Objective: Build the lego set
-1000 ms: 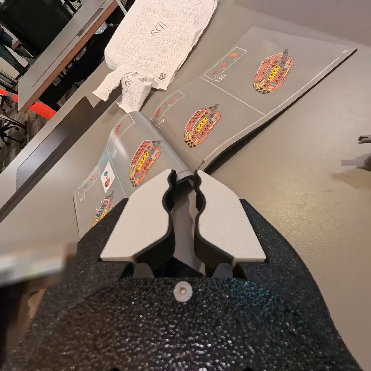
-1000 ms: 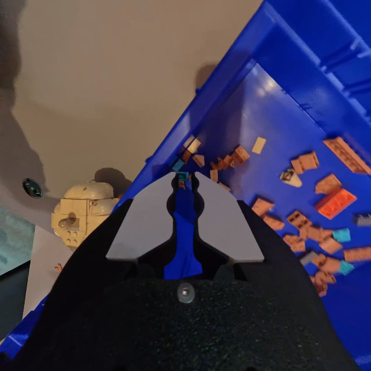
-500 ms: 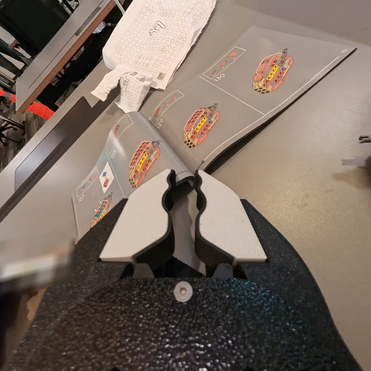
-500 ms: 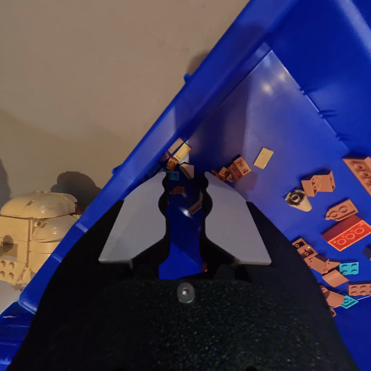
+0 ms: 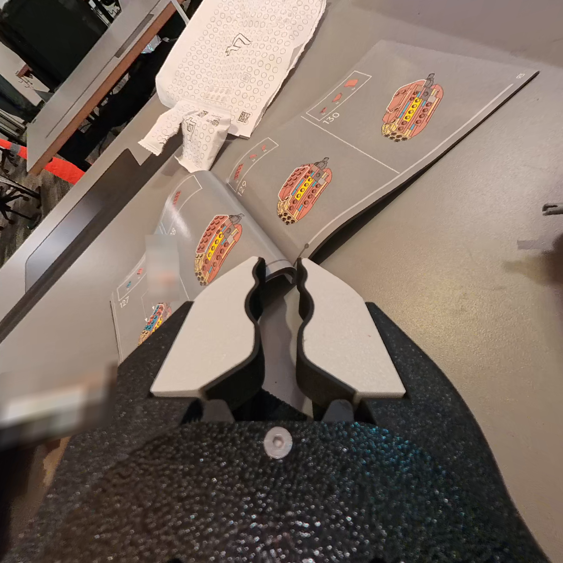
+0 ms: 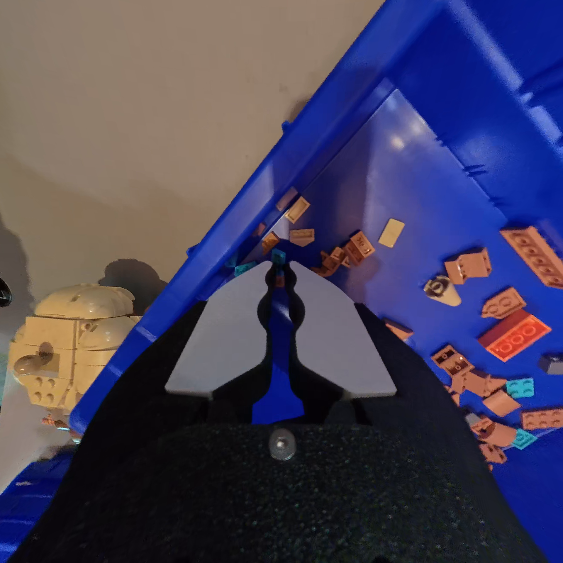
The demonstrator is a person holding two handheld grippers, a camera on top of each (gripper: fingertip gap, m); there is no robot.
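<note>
My right gripper [image 6: 281, 262] is inside the blue bin [image 6: 304, 170], at its left wall. It is shut on a small teal piece [image 6: 278, 256], and a brown bit [image 6: 279, 280] shows just behind it between the fingers. Several loose brown, tan and teal pieces lie around, among them a red brick [image 6: 515, 338] and a tan tile [image 6: 391, 233]. A tan, rounded lego build [image 6: 70, 344] stands on the table outside the bin, to the left. My left gripper [image 5: 279, 262] is slightly open and empty, hovering over the near edge of the open instruction booklet [image 5: 350, 152].
A torn white paper bag [image 5: 240, 61] lies beyond the booklet. A small dark grey part [image 5: 553, 208] sits at the right edge of the grey table [image 5: 441, 304]. Another table [image 5: 91, 76] and floor lie far left. The grippers' ends are close to 40 cm from one another. The tan tile [image 6: 391, 233] is closer to my right gripper, around 6 cm from its tips; the left tips are 30 cm off.
My right gripper opened wide over the pieces in the bin corner, then shut on the teal piece. My left gripper has hardly moved.
</note>
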